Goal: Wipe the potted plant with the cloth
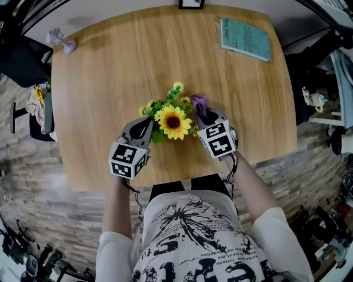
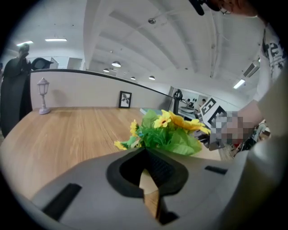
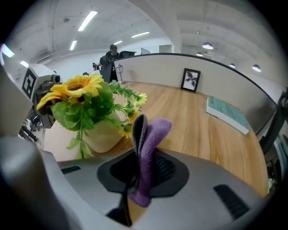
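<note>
A potted plant [image 1: 172, 118] with a big sunflower, small yellow blooms and green leaves stands on the wooden table [image 1: 110, 66] near its front edge. In the right gripper view its cream pot [image 3: 101, 132] shows under the leaves. My left gripper [image 1: 148, 123] sits just left of the plant, jaws shut with nothing between them [image 2: 145, 150]. My right gripper [image 1: 203, 115] is just right of the plant, shut on a purple cloth [image 3: 147, 148] with a grey inner side. The cloth sticks up past the fingertips, close beside the leaves.
A teal book [image 1: 245, 38] lies at the table's far right. A small lamp ornament [image 1: 60, 41] stands at the far left corner, and a picture frame [image 1: 191, 4] at the far edge. A chair [image 1: 33, 113] stands left of the table.
</note>
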Demonstrator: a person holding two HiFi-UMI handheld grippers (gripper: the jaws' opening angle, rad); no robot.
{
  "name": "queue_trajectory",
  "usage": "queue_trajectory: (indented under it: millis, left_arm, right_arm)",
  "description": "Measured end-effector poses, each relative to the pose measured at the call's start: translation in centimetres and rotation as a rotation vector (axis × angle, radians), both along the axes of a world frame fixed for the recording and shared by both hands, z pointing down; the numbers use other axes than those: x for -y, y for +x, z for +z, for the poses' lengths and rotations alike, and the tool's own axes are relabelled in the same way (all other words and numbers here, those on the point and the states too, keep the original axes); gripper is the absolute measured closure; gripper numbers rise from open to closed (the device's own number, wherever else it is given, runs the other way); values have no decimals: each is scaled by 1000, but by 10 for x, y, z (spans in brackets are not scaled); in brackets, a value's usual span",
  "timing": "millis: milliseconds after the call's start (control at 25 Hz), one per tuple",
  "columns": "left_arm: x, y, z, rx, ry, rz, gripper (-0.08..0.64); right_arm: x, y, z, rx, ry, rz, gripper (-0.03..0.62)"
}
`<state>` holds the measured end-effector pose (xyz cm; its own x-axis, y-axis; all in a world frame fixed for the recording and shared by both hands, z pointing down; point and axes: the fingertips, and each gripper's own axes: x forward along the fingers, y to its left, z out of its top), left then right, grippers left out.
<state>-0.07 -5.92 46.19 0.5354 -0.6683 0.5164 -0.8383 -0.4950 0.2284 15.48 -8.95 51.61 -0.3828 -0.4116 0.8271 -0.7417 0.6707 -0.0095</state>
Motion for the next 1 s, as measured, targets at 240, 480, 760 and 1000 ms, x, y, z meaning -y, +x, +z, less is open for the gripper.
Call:
queue_trajectory:
  millis: [240, 480, 760, 1000]
  left_arm:
    - [-3, -1, 3, -21, -13, 4, 557]
    - [-3, -1, 2, -52, 17, 8, 558]
    - [-3, 1, 1, -36, 57, 35, 558]
    - [-2, -1, 1, -69, 59, 46, 558]
  right_arm:
    - [-5, -27, 7, -30, -80, -44, 520]
    - [-16, -49, 6, 20, -85, -67, 520]
    - [-26, -54, 5, 62, -40, -78, 520]
    - [-42, -52, 7, 36, -34, -65, 520]
